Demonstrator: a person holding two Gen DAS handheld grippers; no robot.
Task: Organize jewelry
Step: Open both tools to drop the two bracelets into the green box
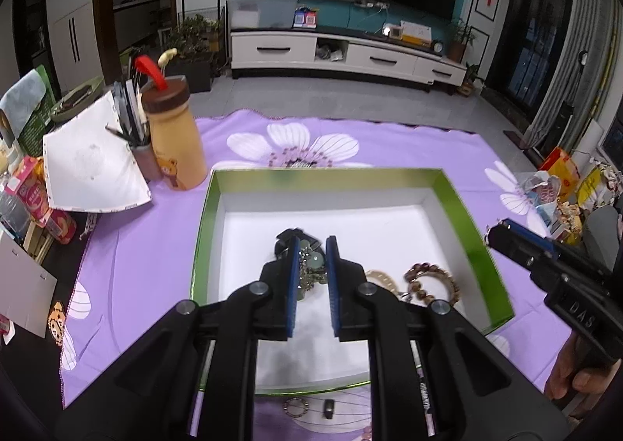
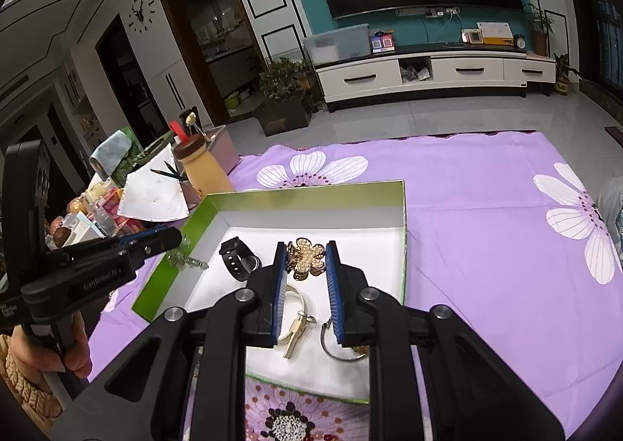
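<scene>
A green-rimmed box (image 1: 463, 207) with a white floor lies on the purple flowered cloth. My left gripper (image 1: 312, 246) is shut on a pale green bead piece (image 1: 316, 261) above the box floor. From the right wrist view that left gripper (image 2: 171, 239) hangs over the box's left rim (image 2: 163, 265), with the green beads (image 2: 187, 262) dangling. My right gripper (image 2: 305, 248) is shut on a gold flower brooch (image 2: 307, 260) over the box. A black watch (image 2: 237, 258), a pale bangle with a gold clasp (image 2: 298, 324) and a brown bead bracelet (image 1: 432, 281) lie inside.
A tan bottle (image 1: 177, 141), a pen cup (image 1: 142, 156) and a paper sheet (image 1: 91, 164) crowd the cloth's left side. A thin ring (image 1: 296, 408) and a small dark piece (image 1: 330, 408) lie on the cloth just outside the box's near rim. Snack packets (image 1: 560, 176) sit at the right.
</scene>
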